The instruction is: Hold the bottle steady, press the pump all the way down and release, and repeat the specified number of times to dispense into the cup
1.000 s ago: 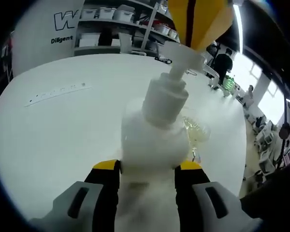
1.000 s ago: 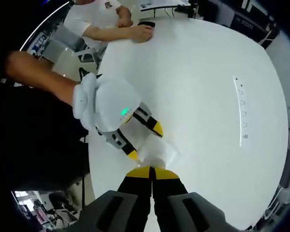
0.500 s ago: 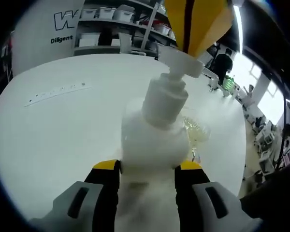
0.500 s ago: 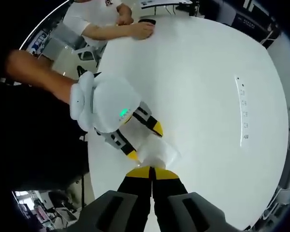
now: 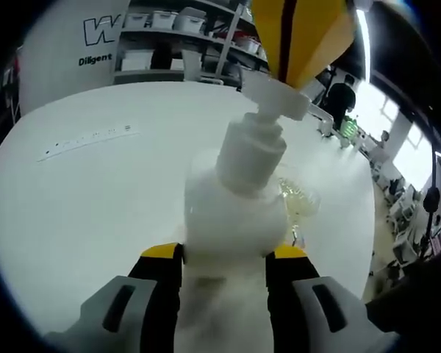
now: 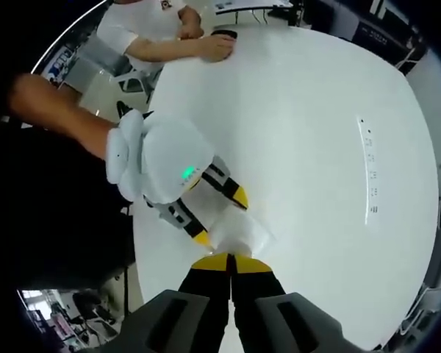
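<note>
Left claw clamps the white pump bottle by its body, yellow-tipped jaws on either side, bottle upright on the white worktop. Right claw has its jaws closed together, tips pressing on the pump head from above. Clear cup sits just beside the bottle, under the spout side. A ruler-like strip lies well apart on the worktop.
</note>
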Available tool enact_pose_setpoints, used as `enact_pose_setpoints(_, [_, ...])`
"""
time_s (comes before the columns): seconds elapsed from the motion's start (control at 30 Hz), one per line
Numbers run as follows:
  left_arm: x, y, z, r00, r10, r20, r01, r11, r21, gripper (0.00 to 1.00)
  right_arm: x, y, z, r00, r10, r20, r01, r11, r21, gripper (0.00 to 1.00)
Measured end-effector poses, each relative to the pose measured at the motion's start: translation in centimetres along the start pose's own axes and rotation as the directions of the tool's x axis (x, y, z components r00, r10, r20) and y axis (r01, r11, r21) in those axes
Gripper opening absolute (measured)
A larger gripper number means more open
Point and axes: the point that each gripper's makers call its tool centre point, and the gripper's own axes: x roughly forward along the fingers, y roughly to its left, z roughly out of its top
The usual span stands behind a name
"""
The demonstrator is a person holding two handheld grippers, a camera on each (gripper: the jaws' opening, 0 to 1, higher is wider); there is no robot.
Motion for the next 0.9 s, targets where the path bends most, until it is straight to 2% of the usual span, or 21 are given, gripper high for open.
enact_pose_setpoints(0.2, [-0.1, -0.1, 0.1, 1.000, 0.006, -0.010, -0.006, 1.000, 0.007, 0.44, -0.1, 0.1, 0.0, 1.000, 0.007, 0.011, -0.007, 1.000, 0.019, 0.00])
enact_pose_setpoints(0.33, [-0.4, -0.2, 0.5, 1.000, 0.019, 0.016, -0.019, 1.000, 0.019, 0.45, -0.1, 0.1, 0.1, 0.999, -0.007, 0.035, 0.006, 0.999, 0.039, 0.00])
enact_pose_setpoints(0.5, [-0.5, -0.5, 2.2, 0.997, 0.031, 0.066, -0.034, 0.998, 0.047, 0.49, -0.1, 0.2, 0.1, 0.998, -0.021, 0.056, 0.018, 0.998, 0.057, 0.00])
enact_pose_setpoints(0.83, [-0.4, -0.4, 3.6, 0.996, 0.047, 0.069, -0.052, 0.996, 0.075, 0.53, -0.2, 0.4, 0.4, 0.996, -0.060, 0.072, 0.050, 0.990, 0.133, 0.00])
enact_pose_setpoints(0.9, [-0.4, -0.5, 3.9, 0.996, 0.047, 0.074, -0.053, 0.995, 0.081, 0.52, -0.6, 0.6, 0.5, 0.993, -0.084, 0.083, 0.073, 0.990, 0.121, 0.00])
